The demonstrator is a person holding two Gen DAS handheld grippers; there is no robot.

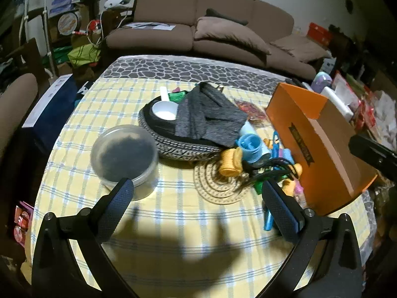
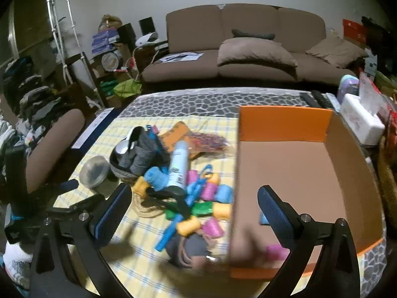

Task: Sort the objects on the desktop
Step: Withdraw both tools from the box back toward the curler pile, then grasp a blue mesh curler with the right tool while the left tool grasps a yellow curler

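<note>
Status: both grippers spread, empty | yarn spools (image 2: 211, 198) heaped on counter (image 1: 173, 223) just left of orange box (image 2: 297, 164) | we judge right gripper (image 2: 194, 203) nearer; left gripper (image 1: 196, 198) faces coaster.

A box (image 2: 297, 164) sits along the tabletop's (image 1: 173, 223) right edge. A basket (image 1: 178, 144) holds the middle, a round tub (image 1: 125, 155) nearer the left edge, spools (image 2: 211, 198) heaped between basket and box.
</note>
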